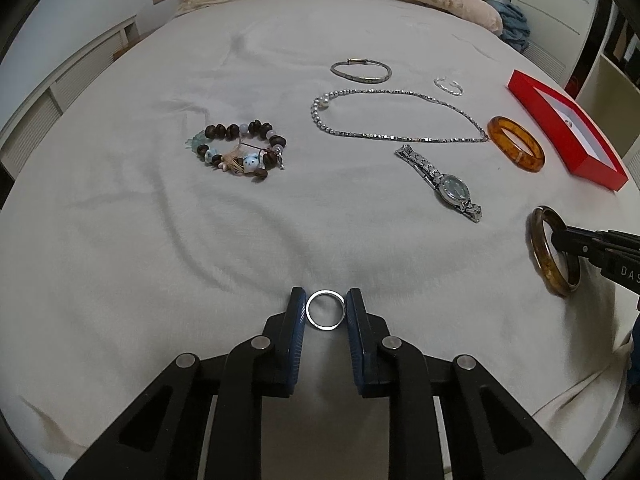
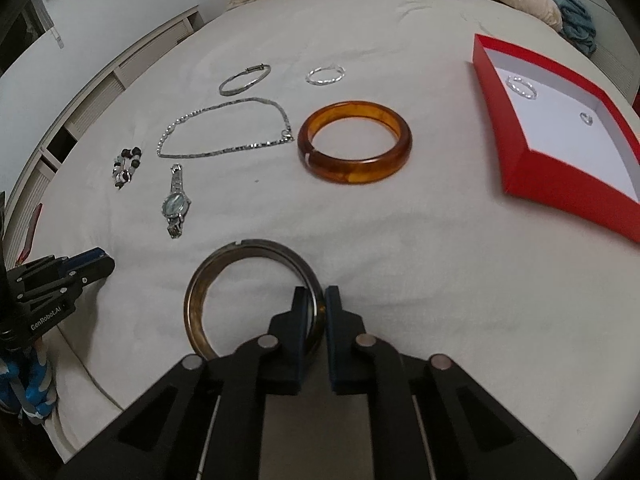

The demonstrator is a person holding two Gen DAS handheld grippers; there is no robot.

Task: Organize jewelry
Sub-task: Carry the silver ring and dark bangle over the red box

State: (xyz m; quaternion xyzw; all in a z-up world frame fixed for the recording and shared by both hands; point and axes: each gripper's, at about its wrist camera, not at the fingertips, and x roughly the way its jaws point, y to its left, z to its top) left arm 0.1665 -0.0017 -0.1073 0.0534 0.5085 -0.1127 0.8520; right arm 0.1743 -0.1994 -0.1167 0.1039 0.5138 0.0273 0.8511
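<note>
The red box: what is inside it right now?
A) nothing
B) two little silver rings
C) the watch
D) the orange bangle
B: in the right wrist view the red box holds a twisted silver ring and a smaller silver ring on its white floor, while the watch and the orange bangle lie outside it on the bed.

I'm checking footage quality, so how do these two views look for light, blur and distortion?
Left wrist: dim, even indoor light, strong fisheye bending, bed edges curved, dark corners, ring sharp. Right wrist: same soft light, amber bangle crisp, beaded bracelet small and smeared toward the edge, red box warped.
</note>
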